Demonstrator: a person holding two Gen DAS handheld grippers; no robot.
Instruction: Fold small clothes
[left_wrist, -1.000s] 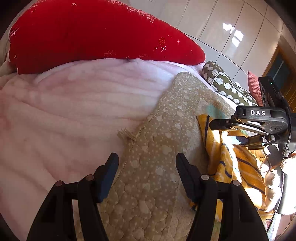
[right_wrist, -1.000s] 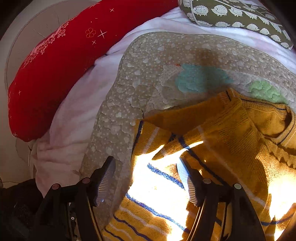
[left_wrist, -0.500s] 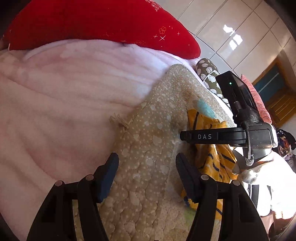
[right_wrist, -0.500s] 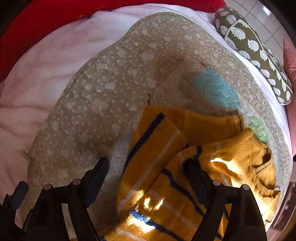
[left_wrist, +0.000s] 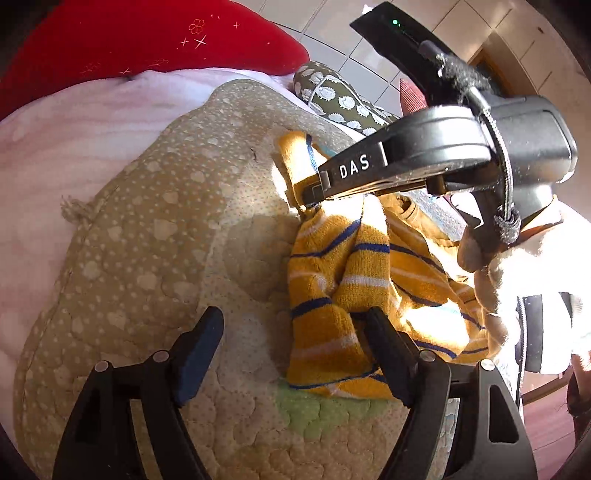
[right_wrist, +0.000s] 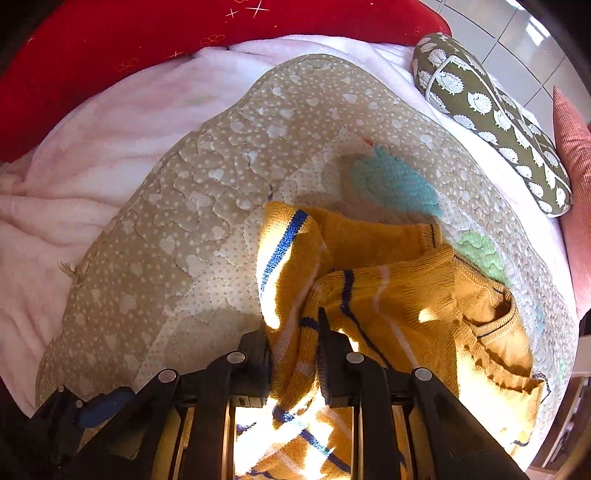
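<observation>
A small yellow knit sweater (right_wrist: 402, 291) with blue and white stripes lies crumpled on a beige quilted mat (right_wrist: 221, 177). My right gripper (right_wrist: 293, 336) is shut on a bunched fold of the sweater and holds it up; in the left wrist view the sweater (left_wrist: 332, 288) hangs from the right gripper (left_wrist: 306, 199). My left gripper (left_wrist: 291, 343) is open and empty, low over the mat, its right finger against the sweater's lower edge.
The mat lies on a pink fleece blanket (right_wrist: 74, 155). A long red pillow (right_wrist: 129, 40) is behind it, a green hedgehog-print cushion (right_wrist: 491, 110) and a pink cushion (right_wrist: 576, 155) at the far right. Tiled floor lies beyond the bed.
My right gripper has come down and shut on the sweater and lifted a fold of it. My left gripper has moved right, towards the sweater's edge, still open.
</observation>
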